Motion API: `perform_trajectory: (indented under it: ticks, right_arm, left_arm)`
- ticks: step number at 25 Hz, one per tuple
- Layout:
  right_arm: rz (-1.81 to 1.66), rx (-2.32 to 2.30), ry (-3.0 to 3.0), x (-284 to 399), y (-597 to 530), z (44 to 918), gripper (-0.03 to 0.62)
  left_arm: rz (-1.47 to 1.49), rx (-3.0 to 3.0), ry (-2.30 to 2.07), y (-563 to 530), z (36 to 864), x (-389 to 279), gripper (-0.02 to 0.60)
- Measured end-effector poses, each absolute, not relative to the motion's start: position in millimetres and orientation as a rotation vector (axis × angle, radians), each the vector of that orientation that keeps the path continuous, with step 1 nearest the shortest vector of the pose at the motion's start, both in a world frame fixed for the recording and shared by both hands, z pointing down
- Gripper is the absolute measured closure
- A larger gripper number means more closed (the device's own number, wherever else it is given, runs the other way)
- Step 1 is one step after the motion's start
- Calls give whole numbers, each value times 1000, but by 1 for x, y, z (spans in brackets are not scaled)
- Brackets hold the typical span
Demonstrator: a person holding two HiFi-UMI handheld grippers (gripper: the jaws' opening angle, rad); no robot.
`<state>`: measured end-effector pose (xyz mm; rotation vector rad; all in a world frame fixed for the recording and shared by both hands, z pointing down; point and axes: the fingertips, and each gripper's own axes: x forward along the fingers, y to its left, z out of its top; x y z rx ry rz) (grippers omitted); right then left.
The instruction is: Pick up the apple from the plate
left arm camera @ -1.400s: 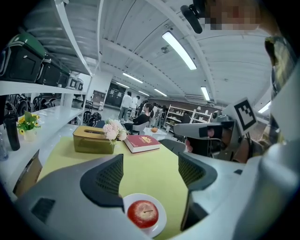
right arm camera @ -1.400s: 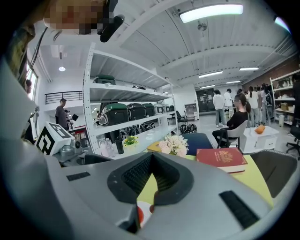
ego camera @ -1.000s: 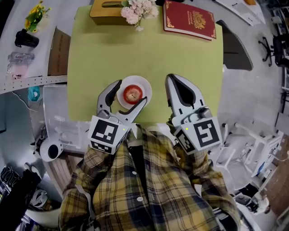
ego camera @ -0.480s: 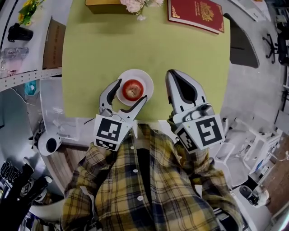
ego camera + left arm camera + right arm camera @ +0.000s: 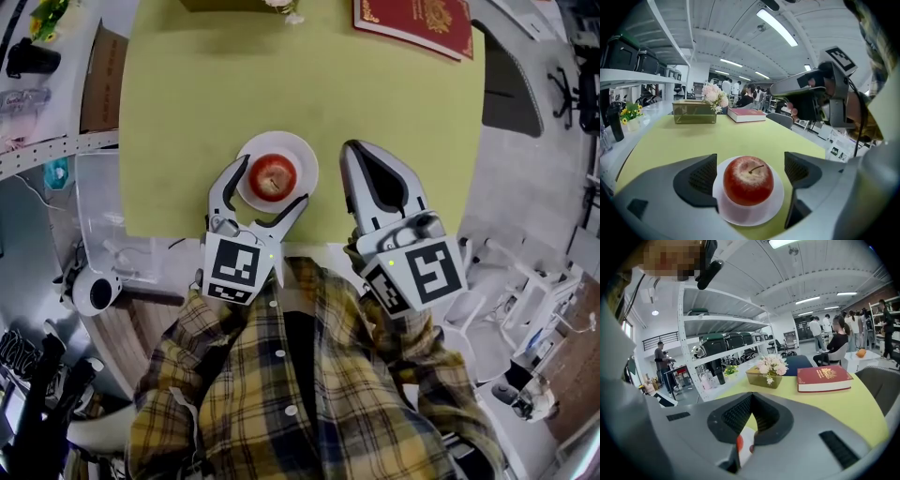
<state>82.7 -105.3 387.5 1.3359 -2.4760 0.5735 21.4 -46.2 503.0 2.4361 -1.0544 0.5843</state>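
Note:
A red apple [image 5: 272, 176] [image 5: 748, 180] sits upright on a small white plate [image 5: 298, 150] [image 5: 754, 216] near the front edge of the yellow-green table [image 5: 281, 84]. My left gripper [image 5: 275, 180] [image 5: 749, 171] is low over the plate, and its jaws are opening. The apple stands between the dark pads [image 5: 701, 176], with a gap on each side. My right gripper [image 5: 354, 155] [image 5: 751, 397] hovers just right of the plate, jaws shut and empty. Through the slot behind its tips the right gripper view shows a sliver of the apple [image 5: 739, 444].
A red book [image 5: 417, 21] [image 5: 746, 114] [image 5: 825, 377] lies at the table's far right. A green box with pink flowers [image 5: 693, 112] [image 5: 771, 369] stands at the far middle. A cardboard box [image 5: 98, 80] and shelves sit left of the table. People are in the background.
The left gripper has sunk toward the plate and its jaws have spread wider around the apple. The right gripper has dropped a little beside the plate.

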Motion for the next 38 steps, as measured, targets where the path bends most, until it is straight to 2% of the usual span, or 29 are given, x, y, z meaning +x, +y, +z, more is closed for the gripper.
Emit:
perform_trajectory:
  ticks: [22,38]
  right_arm:
    - [630,1325,-2439,90,-91,412,599]
    - [652,1341,-2435,96,-88,414,599]
  left_arm:
    - [681,2435,-1107,-44,549,21,149]
    - [720,2441,-1108,-43,553,28,152]
